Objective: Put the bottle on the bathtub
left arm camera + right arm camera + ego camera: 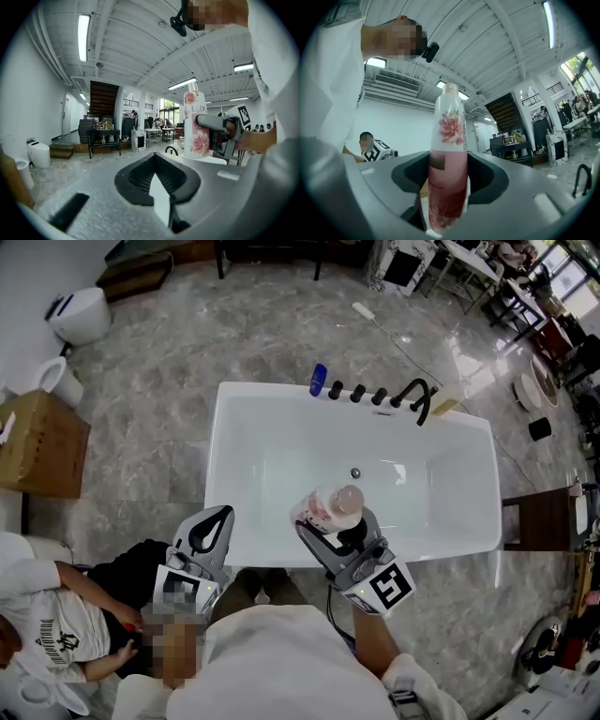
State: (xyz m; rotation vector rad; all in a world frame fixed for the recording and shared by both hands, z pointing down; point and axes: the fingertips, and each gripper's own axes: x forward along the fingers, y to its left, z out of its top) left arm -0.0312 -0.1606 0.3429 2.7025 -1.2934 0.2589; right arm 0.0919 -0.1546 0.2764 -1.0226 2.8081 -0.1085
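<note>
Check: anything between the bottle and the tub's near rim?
Nothing visible. The right gripper holds the bottle upright at the bathtub's near rim, and the rim is bare around it. The faucet and knobs sit on the far rim, out of the way.

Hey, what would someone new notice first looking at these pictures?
The big white rectangular bathtub fills the middle of the head view. At its near edge, the right gripper is clamped on an upright pink floral plastic bottle. A curved black faucet stands on the far rim.
</note>
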